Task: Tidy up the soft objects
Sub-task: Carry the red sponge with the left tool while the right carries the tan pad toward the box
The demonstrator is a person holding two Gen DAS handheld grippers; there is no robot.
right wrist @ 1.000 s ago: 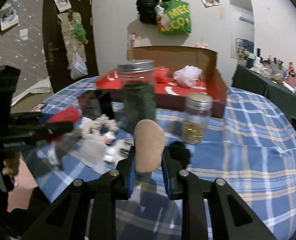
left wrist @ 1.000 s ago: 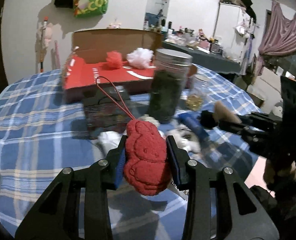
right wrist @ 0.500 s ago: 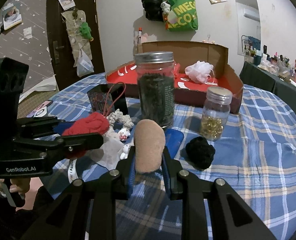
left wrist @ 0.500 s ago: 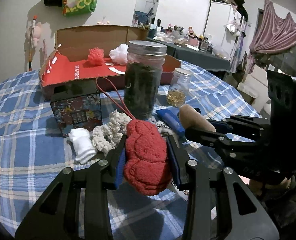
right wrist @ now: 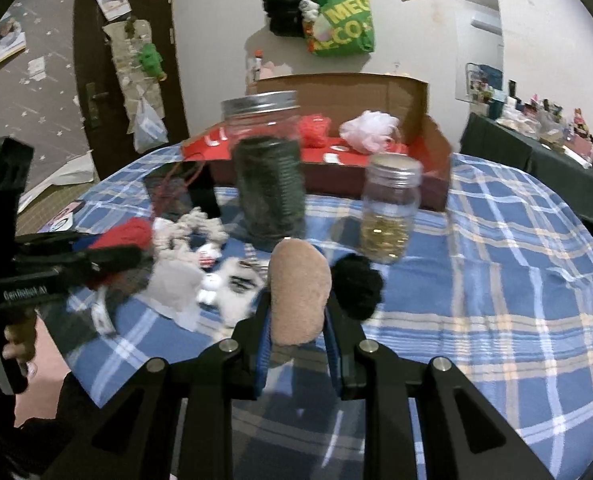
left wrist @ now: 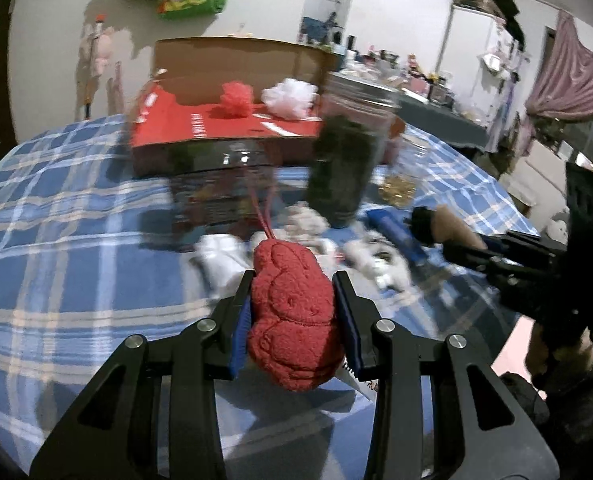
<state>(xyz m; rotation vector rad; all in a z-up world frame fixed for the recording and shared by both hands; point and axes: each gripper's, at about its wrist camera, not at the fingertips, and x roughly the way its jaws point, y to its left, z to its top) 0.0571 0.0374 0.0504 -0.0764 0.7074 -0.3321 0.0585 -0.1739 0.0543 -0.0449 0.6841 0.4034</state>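
A: Where do the two soft things sit right now?

B: Each is in a pair of tongs. The left gripper (left wrist: 294, 316) is clamped on the red plush (left wrist: 292, 316), its long axis running forward along the fingers, red cord trailing ahead. The right gripper (right wrist: 296, 320) is closed on the tan plush (right wrist: 299, 292), which stands upright between the pads

A: And where does each go?

B: My guess is the open cardboard box (right wrist: 424, 128) at the far side of the table (right wrist: 516, 280), where a red pom (left wrist: 236, 98) and a white pom (left wrist: 290, 96) already lie. It sits straight ahead of both grippers, well apart from them

A: What stands between?

B: The tall dark jar (right wrist: 270, 176) and the small jar (right wrist: 392, 216) are between the right gripper and the box; a dark small box (left wrist: 216, 196) is ahead of the left

A: Which arm is nearer?

B: Hard to say; both seem about level. The left has the clearer line to the box's left end, so the carry likely has to go up and over the jars
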